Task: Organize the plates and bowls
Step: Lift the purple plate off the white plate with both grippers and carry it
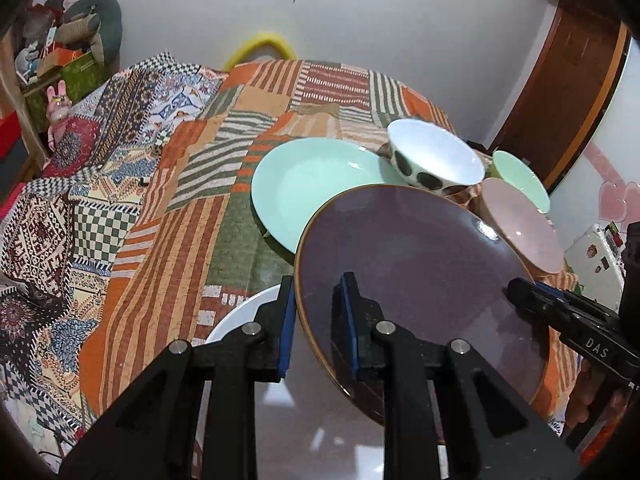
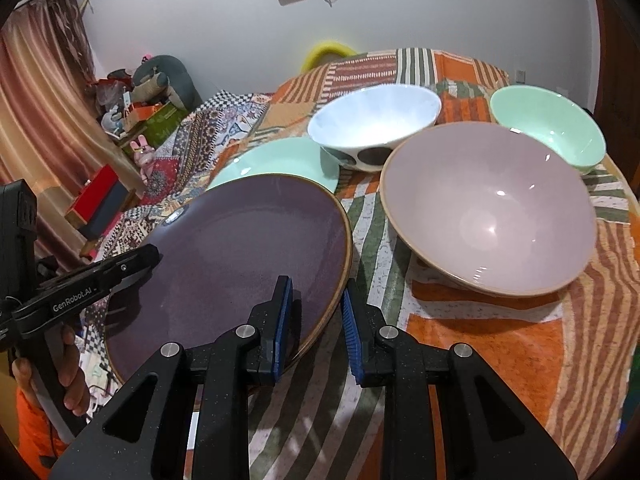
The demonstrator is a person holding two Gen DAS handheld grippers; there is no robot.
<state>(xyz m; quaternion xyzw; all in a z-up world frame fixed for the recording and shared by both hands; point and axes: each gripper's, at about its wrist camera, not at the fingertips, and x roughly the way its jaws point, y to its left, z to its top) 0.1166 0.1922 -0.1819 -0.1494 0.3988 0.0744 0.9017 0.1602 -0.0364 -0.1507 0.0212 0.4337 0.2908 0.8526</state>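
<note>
From the left wrist view, the left gripper (image 1: 316,320) was clenched on the near-left rim of the purple plate (image 1: 420,272), one blue pad under the rim and one on the plate's face. The plate was tilted and clear of the patchwork cloth (image 1: 168,184) covering the surface. Only this view showed a white dish (image 1: 240,312) just left of the jaws, partly hidden behind them. Ahead of the jaws lay the mint plate (image 1: 312,184), empty; beyond it to the right stood the spotted bowl (image 1: 436,160), the pink bowl (image 1: 520,224) and the mint bowl (image 1: 520,176), with the last mostly hidden behind the pink one. The right gripper (image 1: 520,292) reached in from the right and met the plate's far rim.

From the right wrist view, the right gripper (image 2: 316,320) gripped the purple plate (image 2: 240,260) at its right rim, the rim running between the blue pads. The left gripper (image 2: 152,258) bit the opposite edge, held by a hand (image 2: 60,376) in an orange sleeve. This view looked into the bowls: the pink bowl (image 2: 492,208), right of the jaws, the spotted bowl (image 2: 376,120) ahead and the mint bowl (image 2: 548,124) beyond were all empty. The mint plate (image 2: 280,164) lay past the purple one.
</note>
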